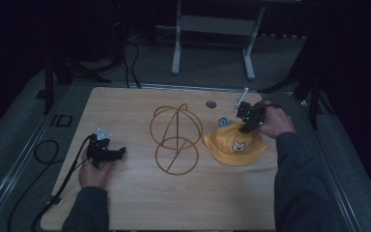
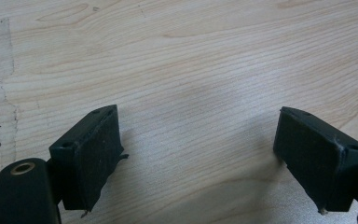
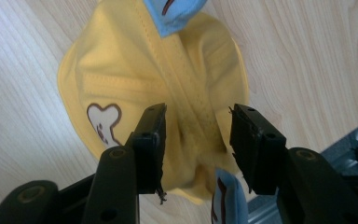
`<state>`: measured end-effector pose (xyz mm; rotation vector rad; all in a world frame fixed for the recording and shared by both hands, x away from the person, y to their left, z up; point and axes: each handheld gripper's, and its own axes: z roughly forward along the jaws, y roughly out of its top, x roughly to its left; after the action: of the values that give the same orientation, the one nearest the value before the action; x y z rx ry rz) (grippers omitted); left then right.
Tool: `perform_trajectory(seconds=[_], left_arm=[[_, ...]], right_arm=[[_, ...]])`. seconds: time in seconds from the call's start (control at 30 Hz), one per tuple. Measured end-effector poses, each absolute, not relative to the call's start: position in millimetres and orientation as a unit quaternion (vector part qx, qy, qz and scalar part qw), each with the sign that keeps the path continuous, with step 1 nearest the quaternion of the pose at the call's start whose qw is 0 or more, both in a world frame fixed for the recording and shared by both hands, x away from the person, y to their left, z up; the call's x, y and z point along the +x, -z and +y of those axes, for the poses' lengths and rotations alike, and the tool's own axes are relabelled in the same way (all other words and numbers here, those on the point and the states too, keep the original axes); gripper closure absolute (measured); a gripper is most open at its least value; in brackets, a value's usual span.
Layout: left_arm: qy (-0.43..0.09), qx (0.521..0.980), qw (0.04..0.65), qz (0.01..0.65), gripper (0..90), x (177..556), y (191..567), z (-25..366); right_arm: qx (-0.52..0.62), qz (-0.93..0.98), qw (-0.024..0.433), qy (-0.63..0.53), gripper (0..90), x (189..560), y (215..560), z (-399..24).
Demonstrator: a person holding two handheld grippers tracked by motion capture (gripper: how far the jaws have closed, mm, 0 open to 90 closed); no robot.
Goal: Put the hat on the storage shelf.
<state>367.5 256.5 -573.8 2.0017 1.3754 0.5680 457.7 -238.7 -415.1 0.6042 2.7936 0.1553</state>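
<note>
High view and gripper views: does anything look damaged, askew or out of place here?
Little stands out. The yellow hat lies rumpled rather than smoothed flat, under the open right gripper. The pad of the left gripper has frayed edges. The wire frame and the table look intact.

The tabletop [image 1: 140,203] in front of me was pale wood with visible grain and a metal-edged rim. Near its middle stood a gold wire frame [image 1: 176,138] of loops, one ring lying flat on the wood. Just to its right lay a yellow hat [image 1: 235,146] with a small bear face, a blue ear [image 1: 223,121] at its far side. Beyond the frame, a small round hole [image 1: 211,104] showed in the wood.
</note>
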Motion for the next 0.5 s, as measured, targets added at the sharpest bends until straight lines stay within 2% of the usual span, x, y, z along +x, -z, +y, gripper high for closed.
perform_trajectory(seconds=[0.2,0.33,0.5], left_arm=[[-0.216,0.761,0.318,0.523,14.9,368,574,257],[-0.216,0.761,0.317,0.523,14.9,368,574,257],[-0.216,0.761,0.317,0.523,14.9,368,574,257]], right_arm=[[0.212,0.968,0.123,-0.052,54.0,465,424,-239],[0.217,0.969,0.109,-0.046,56.5,470,430,-239],[0.220,0.969,0.100,-0.044,69.4,471,432,-239]])
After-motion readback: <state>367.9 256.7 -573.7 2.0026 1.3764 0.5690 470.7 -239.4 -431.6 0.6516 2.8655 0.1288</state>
